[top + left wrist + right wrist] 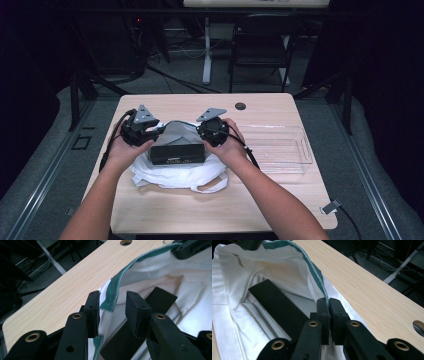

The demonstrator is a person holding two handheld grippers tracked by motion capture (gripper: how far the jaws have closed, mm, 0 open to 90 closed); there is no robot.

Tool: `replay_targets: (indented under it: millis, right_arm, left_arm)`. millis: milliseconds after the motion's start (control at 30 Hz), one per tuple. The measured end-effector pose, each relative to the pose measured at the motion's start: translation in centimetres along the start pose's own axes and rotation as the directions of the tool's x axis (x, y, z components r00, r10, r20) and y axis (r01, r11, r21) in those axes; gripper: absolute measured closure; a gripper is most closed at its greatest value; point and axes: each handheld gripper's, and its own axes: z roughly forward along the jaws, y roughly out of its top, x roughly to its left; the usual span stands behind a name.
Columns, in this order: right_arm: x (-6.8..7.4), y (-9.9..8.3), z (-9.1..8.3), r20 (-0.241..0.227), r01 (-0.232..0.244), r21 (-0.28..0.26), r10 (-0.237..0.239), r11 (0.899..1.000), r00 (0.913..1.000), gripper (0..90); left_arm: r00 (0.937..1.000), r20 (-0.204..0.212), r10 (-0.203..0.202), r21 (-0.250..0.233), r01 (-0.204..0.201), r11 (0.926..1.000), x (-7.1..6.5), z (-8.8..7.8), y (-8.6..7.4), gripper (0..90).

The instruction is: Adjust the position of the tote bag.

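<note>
A white cloth bag [175, 172] with a green-trimmed rim [117, 286] lies on the wooden counter [165, 212] in front of the person, and a flat black box [178, 153] sits partly inside its mouth, its near end showing on the fabric in the high view. The right claw [329, 305] is clamped tight on the green rim at one side of the opening, holding that edge up. The left claw [112, 305] stands parted: its pads [93, 307] are on either side of the green rim at the other side of the mouth, but they do not press on it, so that edge hangs loose between them. Judging from this, the bagging is well along: the box is in the opening and the mouth has been spread. What looks left is to work the box fully down into the bag, or draw the cloth up over it, and then settle the bag flat. With the left side let go, the mouth is likely to sag over the box. A clear plastic tray [280, 147] stands on the counter just to the right of the bag, near the right hand [227, 145], close enough to be nudged by a wide sweep. Beyond the counter are a dark chair [260, 47] and floor cables, well apart from the work.
</note>
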Motion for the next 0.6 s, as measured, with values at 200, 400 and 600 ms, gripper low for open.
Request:
replay_targets:
  millis: [200,400,600]
  right_arm:
    - [-0.1,0.0,0.1,0.001,-0.01,-0.003,0.01,1.0,1.0,87.2]
    - [-0.2,0.0,0.2,0.001,-0.01,0.001,0.01,1.0,1.0,87.2]
    - [-0.3,-0.1,0.2,0.002,-0.01,-0.004,0.01,1.0,0.9999,87.2]
  left_arm:
    - [0.9996,-0.009,-0.026,0.007,0.026,0.9996,0.6,-0.9,-1.6,63.3]
    - [0.9991,-0.026,-0.033,0.022,0.034,0.9992,0.9,-1.1,-2.6,62.8]
    - [0.9986,-0.036,-0.039,0.039,0.041,0.9984,1.3,-0.9,-3.6,59.9]
